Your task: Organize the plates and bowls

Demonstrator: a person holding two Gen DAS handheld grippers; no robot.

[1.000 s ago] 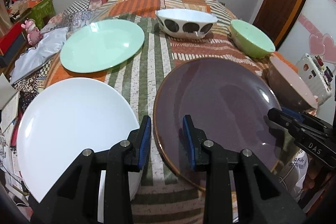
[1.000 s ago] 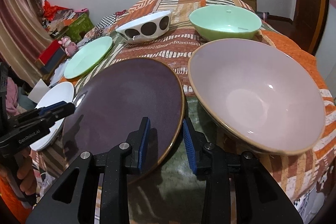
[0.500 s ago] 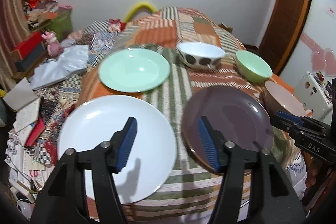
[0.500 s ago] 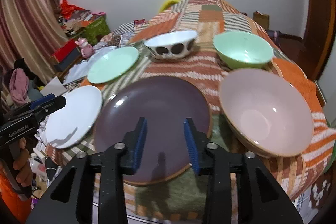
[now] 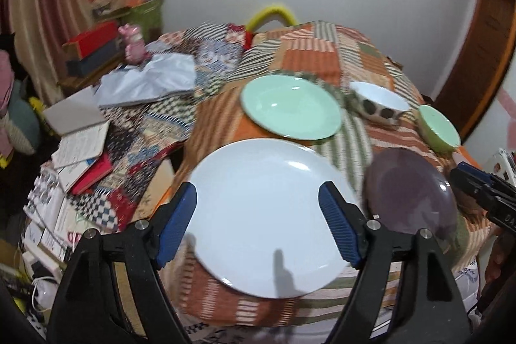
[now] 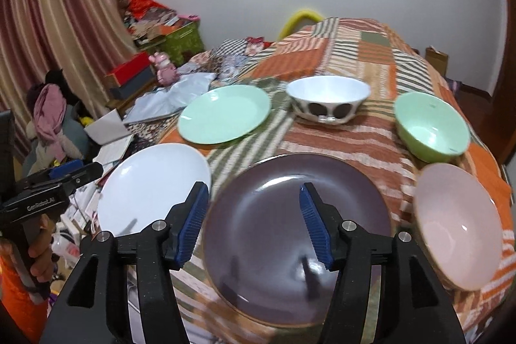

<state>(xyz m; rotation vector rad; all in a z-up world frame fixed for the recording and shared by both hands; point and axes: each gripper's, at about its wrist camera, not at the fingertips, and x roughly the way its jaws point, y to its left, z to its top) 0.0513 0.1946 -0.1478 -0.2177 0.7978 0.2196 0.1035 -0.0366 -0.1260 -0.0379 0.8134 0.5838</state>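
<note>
Six dishes lie on a patchwork cloth (image 6: 371, 50), three plates and three bowls, none stacked. Left gripper (image 5: 258, 221): jaws spread wide, holding nothing, raised above the white plate (image 5: 271, 199), which lies at the near left edge of the cloth and appears between the two blue pads (image 5: 175, 223) in the left wrist view. Right gripper (image 6: 254, 221): jaws likewise apart and empty, raised above the dark purple plate (image 6: 290, 215), whose near half appears between its fingers. White plate and purple plate sit side by side, close but not touching. Mint green plate (image 6: 224, 113) lies behind the white plate, well apart from both grippers. Behind the purple plate stands the white bowl with dark spots (image 6: 327, 100), upright. To its right, the green bowl (image 6: 430, 126), and nearer, at the right edge of the cloth, the pink bowl (image 6: 456, 229), just beside the purple plate. In the right wrist view the left gripper's body and the hand (image 6: 38, 250) holding it show at the far left, beside the white plate. Books and papers (image 5: 80, 147) clutter the area left of the cloth.
</note>
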